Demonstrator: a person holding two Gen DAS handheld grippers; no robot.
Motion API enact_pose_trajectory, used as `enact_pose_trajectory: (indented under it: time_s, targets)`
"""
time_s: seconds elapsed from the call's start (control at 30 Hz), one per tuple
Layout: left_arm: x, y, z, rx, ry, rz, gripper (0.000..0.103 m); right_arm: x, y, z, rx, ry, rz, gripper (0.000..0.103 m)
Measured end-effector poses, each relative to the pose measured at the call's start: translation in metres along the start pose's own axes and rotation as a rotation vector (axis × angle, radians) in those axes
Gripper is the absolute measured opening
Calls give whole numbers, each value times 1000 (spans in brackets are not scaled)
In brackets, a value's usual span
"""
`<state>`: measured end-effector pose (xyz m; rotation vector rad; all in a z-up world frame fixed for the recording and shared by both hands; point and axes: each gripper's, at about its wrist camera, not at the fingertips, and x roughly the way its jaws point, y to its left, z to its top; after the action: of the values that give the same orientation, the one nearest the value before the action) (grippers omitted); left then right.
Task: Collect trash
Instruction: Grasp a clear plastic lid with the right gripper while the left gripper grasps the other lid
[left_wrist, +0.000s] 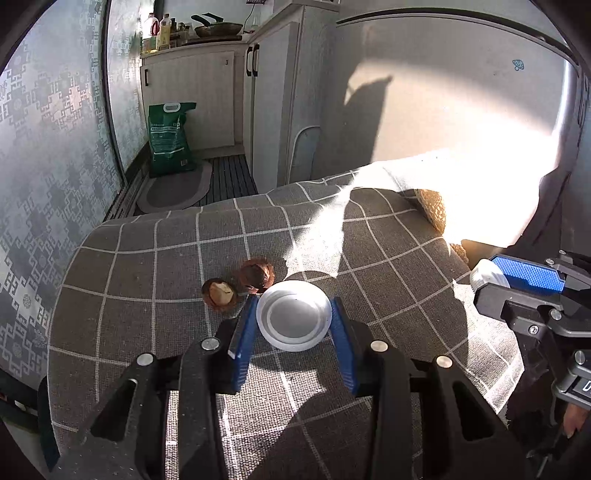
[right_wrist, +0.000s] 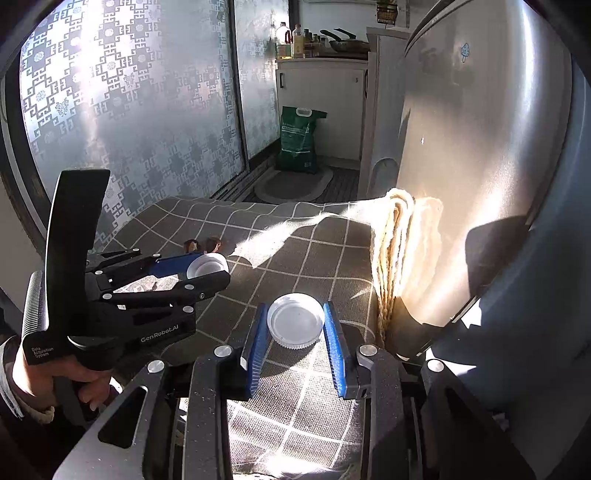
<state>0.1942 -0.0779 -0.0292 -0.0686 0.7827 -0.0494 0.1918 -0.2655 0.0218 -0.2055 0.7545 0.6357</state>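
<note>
My left gripper is shut on a white plastic lid, its blue pads pressing both sides just above the grey checked tablecloth. Just beyond its left finger lie two brown fruit-shell halves, one showing a pale inside. In the right wrist view my right gripper is shut on a second white ribbed lid, held over the cloth near the table's right side. The left gripper shows there at the left with its lid. The shell halves lie behind it.
A grey refrigerator stands against the table's right edge, with a woven straw mat wedged between them. A green sack and an oval rug are on the floor beyond the table. Patterned glass panels line the left side.
</note>
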Motion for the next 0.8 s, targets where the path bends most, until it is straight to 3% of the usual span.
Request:
enact_pose_trajectory:
  time_s: [0.5,0.63,0.8]
  targets:
    - [-49,29,-21,25,-44,-128,42,15,47,26,-70,15,24,30]
    - [-70,42,-23,22,-97,-139,42,21,67,34,-98,17,38,30]
    - [-84,58,-30,9,-101,-142,42,30,89,44,-111,27,78,30]
